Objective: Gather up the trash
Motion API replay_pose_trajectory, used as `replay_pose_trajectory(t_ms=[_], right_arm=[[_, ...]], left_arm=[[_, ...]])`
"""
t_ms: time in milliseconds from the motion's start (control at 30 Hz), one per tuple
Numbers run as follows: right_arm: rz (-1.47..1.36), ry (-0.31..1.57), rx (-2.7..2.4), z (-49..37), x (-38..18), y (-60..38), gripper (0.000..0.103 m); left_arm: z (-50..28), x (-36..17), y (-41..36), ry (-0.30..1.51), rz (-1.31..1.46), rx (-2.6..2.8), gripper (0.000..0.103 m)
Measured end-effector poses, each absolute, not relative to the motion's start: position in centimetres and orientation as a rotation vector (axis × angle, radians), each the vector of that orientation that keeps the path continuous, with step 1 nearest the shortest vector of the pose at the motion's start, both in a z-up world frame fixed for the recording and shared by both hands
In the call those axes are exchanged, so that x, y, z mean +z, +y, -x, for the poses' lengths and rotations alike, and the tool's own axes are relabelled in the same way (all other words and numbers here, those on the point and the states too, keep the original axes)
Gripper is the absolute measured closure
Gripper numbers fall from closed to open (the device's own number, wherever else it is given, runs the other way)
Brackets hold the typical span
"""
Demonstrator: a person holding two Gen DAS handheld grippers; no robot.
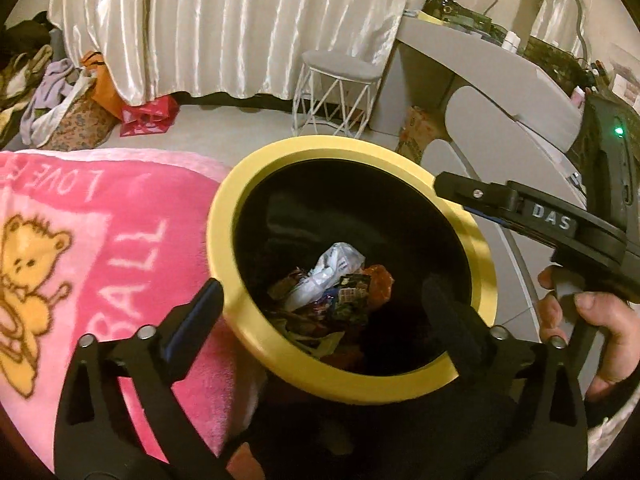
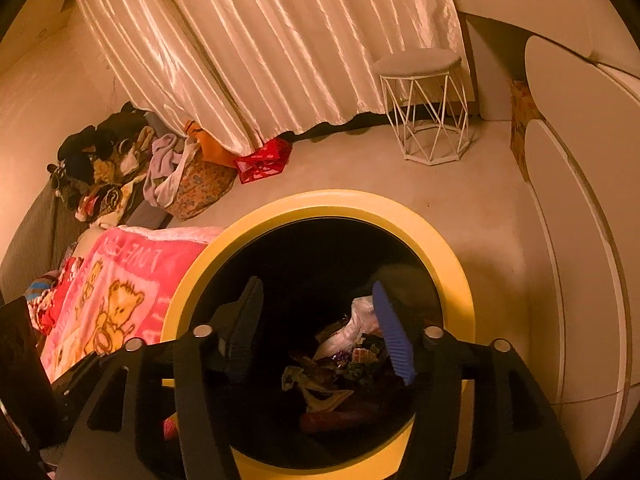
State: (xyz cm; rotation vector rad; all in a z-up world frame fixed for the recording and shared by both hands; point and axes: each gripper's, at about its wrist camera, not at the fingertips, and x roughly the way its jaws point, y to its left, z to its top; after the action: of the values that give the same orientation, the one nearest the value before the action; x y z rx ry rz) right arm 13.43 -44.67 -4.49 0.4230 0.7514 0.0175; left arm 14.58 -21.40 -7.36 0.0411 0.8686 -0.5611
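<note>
Both grippers hang over the yellow-rimmed bin: left gripper spread wide, empty; right gripper partly open, empty; trash lies inside.

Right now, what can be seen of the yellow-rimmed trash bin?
The trash bin is round, with a broad, matte yellow ring, plastic by its look, around a dark interior. It stands open and upright on the pale floor, against the pink blanket. At the bottom lies crumpled trash: a white wrapper, colourful packets, something red. Both hand-held grippers hang open above its mouth; whether either touches the rim is unclear.
</note>
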Motion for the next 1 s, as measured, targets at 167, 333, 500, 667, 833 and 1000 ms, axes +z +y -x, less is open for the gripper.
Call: replay_pose_trajectory(t_ms=[167, 333, 500, 667, 833, 1000], right_arm=[[-0.413, 0.73, 0.024, -12.6, -3.5, -43.9, 0.031], [-0.382, 0.708, 0.034, -11.7, -2.4, -42.5, 0.022], [-0.341, 0.655, 0.056, -10.7, -1.4, -40.0, 0.015], [-0.277, 0.545, 0.059, -8.9, -0.4, -37.4, 0.007], [-0.18, 0.392, 0.067, -6.0, 0.5, -34.5, 0.006], [-0.132, 0.283, 0.07, -3.1, 0.6, -32.8, 0.006]], left_arm=[[-14.3, -6.6, -19.4, 0.855, -0.012, -0.491, 0.011], [-13.8, -5.9, -16.2, 0.836, 0.033, -0.389, 0.011], [-13.0, -4.7, -13.2, 0.791, 0.06, -0.292, 0.011], [-11.0, -3.4, -10.3, 0.709, 0.064, -0.2, 0.011], [-8.4, -2.9, -8.4, 0.626, 0.055, -0.164, 0.011], [-6.3, -2.4, -7.0, 0.554, 0.061, -0.113, 0.011]])
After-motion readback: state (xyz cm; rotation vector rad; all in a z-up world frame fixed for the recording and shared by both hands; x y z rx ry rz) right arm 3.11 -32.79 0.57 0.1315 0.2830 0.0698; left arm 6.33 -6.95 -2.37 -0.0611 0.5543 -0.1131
